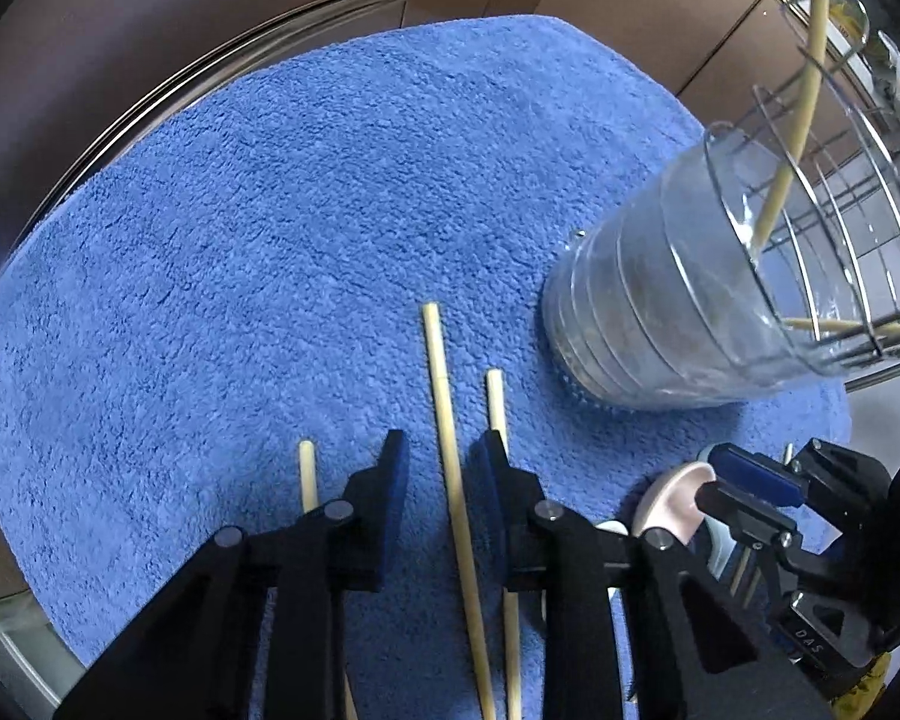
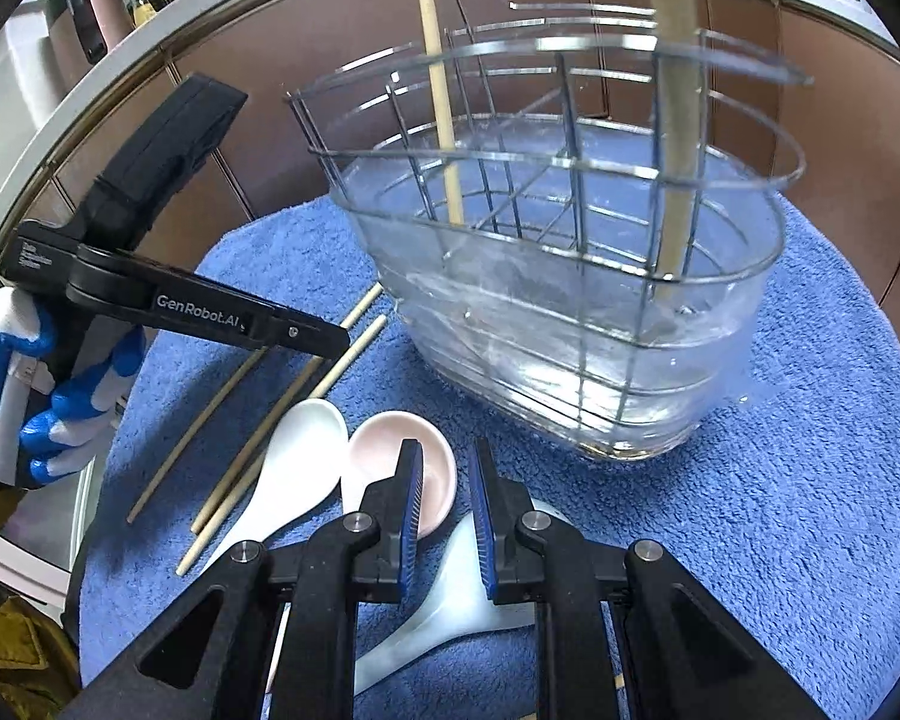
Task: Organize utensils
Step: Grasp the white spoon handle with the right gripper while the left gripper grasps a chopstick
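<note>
Three wooden chopsticks lie on the blue towel (image 1: 270, 210). My left gripper (image 1: 444, 450) is open low over them, the middle chopstick (image 1: 444, 420) between its jaws, one (image 1: 307, 474) to its left and one (image 1: 496, 399) by the right finger. The clear utensil holder with a wire rack (image 2: 570, 276) stands on the towel and holds two chopsticks (image 2: 441, 120). My right gripper (image 2: 444, 474) is open over a pink spoon (image 2: 384, 450), a white spoon (image 2: 300, 462) and a pale grey spoon (image 2: 450, 588). The holder also shows in the left wrist view (image 1: 690, 300).
Brown cabinet fronts (image 1: 210, 12) rise behind the towel. The towel's edge (image 2: 150, 360) lies near the left hand in a blue and white glove (image 2: 48, 420). Bottles (image 2: 144, 0) stand on a far counter.
</note>
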